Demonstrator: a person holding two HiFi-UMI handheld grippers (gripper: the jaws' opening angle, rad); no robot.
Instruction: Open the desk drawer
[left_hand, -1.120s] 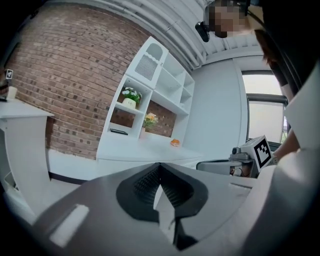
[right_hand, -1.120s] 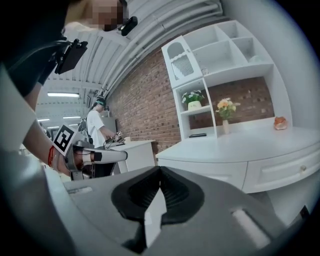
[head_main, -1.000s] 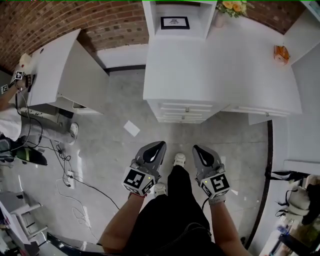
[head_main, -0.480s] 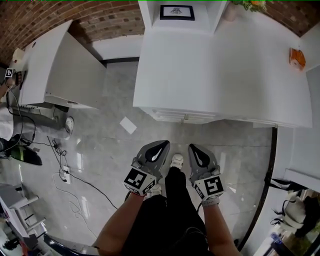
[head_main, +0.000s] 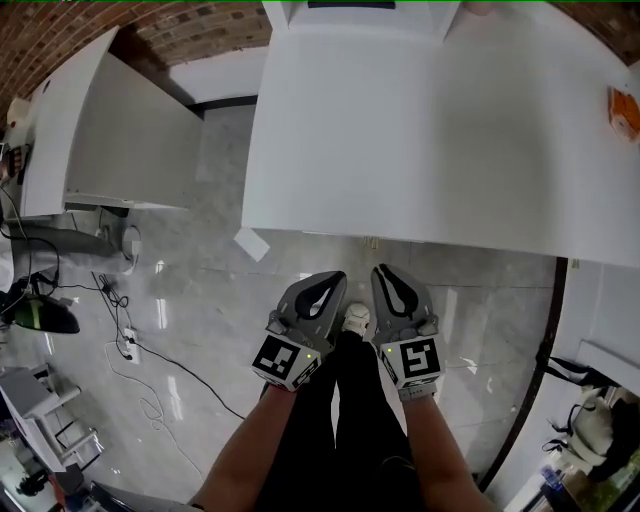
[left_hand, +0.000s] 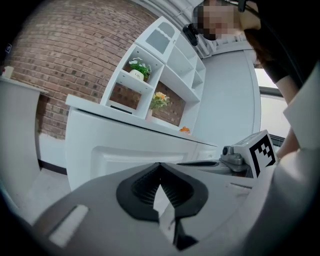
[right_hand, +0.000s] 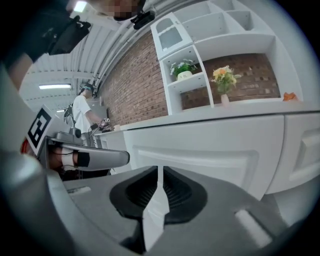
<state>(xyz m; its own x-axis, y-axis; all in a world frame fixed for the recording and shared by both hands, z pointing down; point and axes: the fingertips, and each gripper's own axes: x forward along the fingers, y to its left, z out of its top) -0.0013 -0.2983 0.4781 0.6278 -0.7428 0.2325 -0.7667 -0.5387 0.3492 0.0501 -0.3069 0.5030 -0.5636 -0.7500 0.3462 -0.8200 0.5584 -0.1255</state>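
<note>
The white desk (head_main: 420, 130) fills the top of the head view, and its top hides the drawer fronts there; only a small knob (head_main: 372, 241) peeks out under the edge. A panelled drawer front (left_hand: 125, 156) faces me in the left gripper view, and a drawer front (right_hand: 200, 149) also shows in the right gripper view. My left gripper (head_main: 334, 279) and right gripper (head_main: 383, 272) hang side by side over the floor, a short way in front of the desk edge. Both are shut with nothing between the jaws, left gripper (left_hand: 160, 166), right gripper (right_hand: 160, 170).
A second white desk (head_main: 100, 130) stands at the left, with cables (head_main: 150, 350) on the tiled floor below it. A sheet of paper (head_main: 250, 243) lies near the desk's left corner. An orange object (head_main: 625, 112) sits on the desk. A person (right_hand: 82, 112) stands far back.
The view has moved closer to the desk: its top now covers the drawer fronts, and both grippers, still shut, are nearer its front edge.
</note>
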